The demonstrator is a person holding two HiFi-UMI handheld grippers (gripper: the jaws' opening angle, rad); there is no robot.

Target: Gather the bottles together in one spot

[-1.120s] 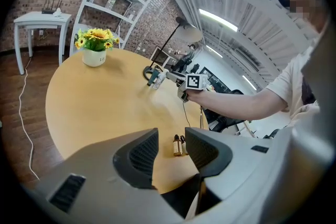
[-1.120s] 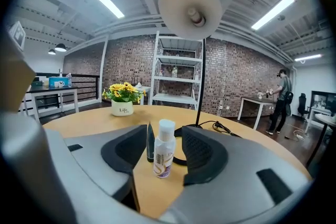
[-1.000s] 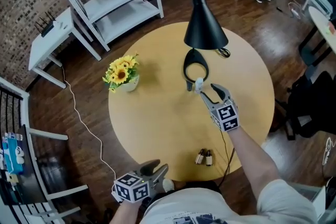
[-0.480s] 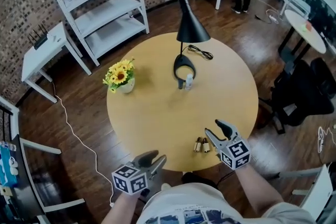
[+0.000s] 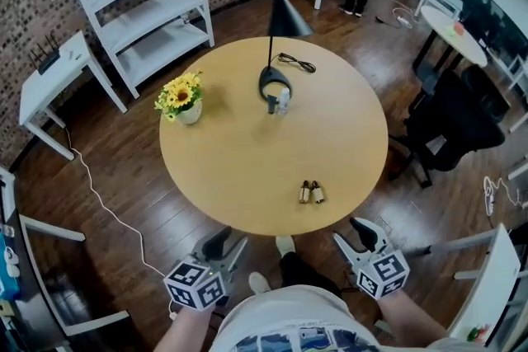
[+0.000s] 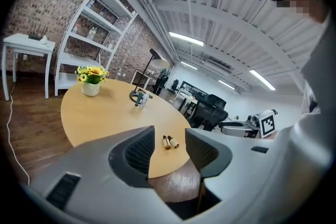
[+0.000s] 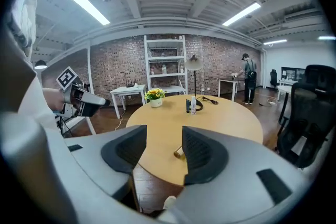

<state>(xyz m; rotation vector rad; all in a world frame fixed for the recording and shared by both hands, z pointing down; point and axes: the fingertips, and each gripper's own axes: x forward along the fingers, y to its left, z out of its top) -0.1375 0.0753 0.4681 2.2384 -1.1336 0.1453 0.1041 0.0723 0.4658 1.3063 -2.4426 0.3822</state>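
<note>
Two small brown bottles [image 5: 311,192] lie side by side near the round wooden table's [image 5: 223,177] front edge; they also show between my jaws as the brown bottles [image 6: 167,141] and, in the right gripper view, as one brown bottle [image 7: 178,153]. A clear bottle [image 5: 283,100] stands far back by the lamp base [image 5: 271,83], with a dark upright object touching its left side. The clear bottle [image 7: 193,104] shows again from the right. My left gripper [image 5: 225,244] [image 6: 170,132] and right gripper [image 5: 355,237] [image 7: 164,135] hang open and empty off the table's near edge.
A black lamp [image 5: 284,8] and a vase of yellow flowers [image 5: 181,97] stand on the table. White shelves [image 5: 140,4] and a white side table [image 5: 49,78] are at back left. Black office chairs [image 5: 450,119] sit to the right. A white cable [image 5: 99,202] runs over the floor.
My right gripper has drawn back from the clear bottle at the lamp to below the table's near edge. The clear bottle stays by the lamp. The left gripper has barely moved.
</note>
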